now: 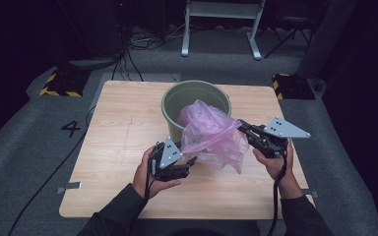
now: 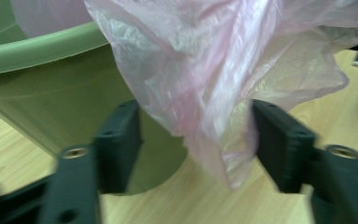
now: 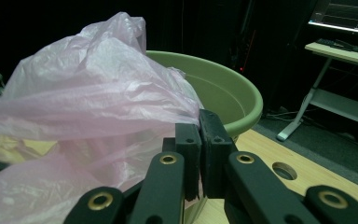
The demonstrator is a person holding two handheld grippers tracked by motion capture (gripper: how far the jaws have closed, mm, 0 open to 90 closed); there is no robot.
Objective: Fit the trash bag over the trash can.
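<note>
On a pale wooden table (image 1: 118, 142) stands a round green bucket (image 1: 177, 101), near the far edge. Draped over the bucket's near rim is a thin pink plastic bag (image 1: 211, 135), crumpled and translucent, with part of it bunched inside the bucket and the rest hanging down the outer wall towards the tabletop. At the bag's right side, the right gripper (image 1: 243, 129) is held by a hand coming from below; its jaws are pressed tight together, pinching an edge of the bag. At the bag's lower left, the left gripper (image 1: 191, 162) sits low, just above the table beside the bucket. Its jaws stand partly apart, with a hanging fold of the bag between them, not pressed.
</note>
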